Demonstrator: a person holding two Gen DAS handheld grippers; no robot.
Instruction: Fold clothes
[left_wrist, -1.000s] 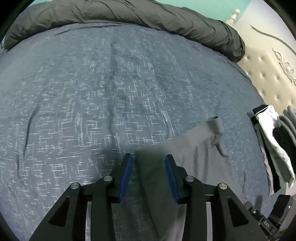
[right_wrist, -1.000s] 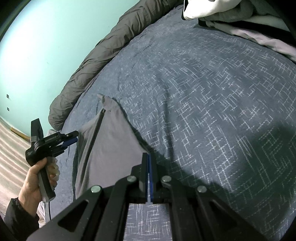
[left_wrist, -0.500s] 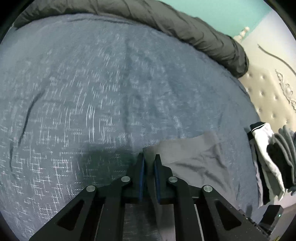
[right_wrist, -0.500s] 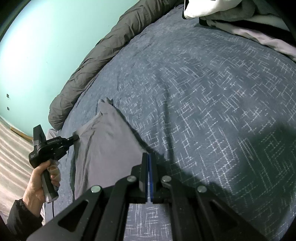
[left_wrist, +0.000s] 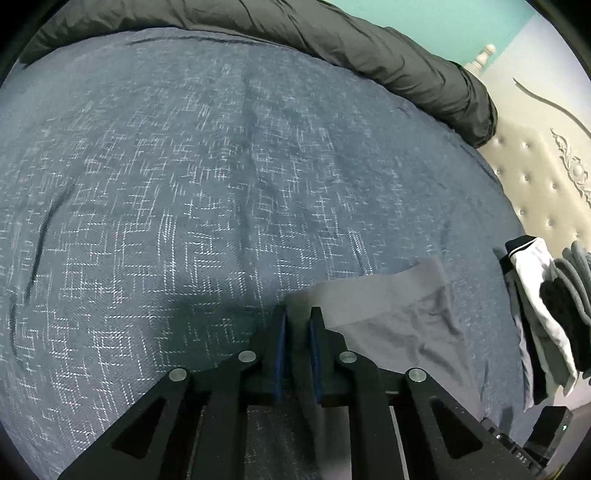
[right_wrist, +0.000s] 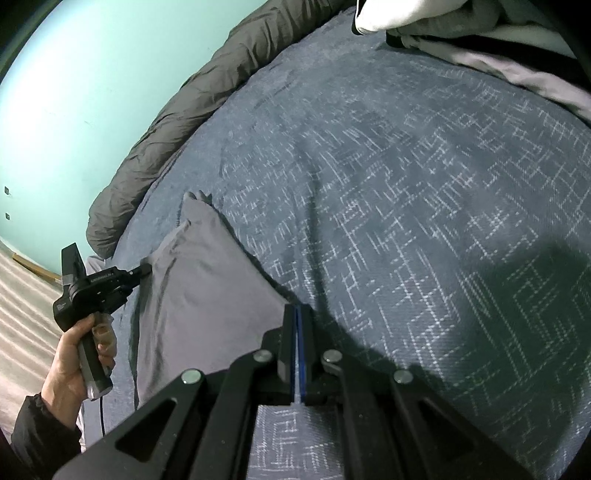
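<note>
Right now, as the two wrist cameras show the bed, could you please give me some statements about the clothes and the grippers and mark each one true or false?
1. The left gripper has grey cloth between its fingers. True: a corner of the grey garment sits between the blue pads.
2. The grey garment hangs in the air, clear of the bed. False: most of it lies on the blue patterned bedspread.
3. The right gripper is shut. True: its blue pads meet with no gap.
4. The pile of other clothes lies on top of the grey garment. False: it lies apart from it, near the padded headboard.
5. The rolled dark duvet covers the middle of the bed. False: it lies along the far edge by the teal wall.
</note>
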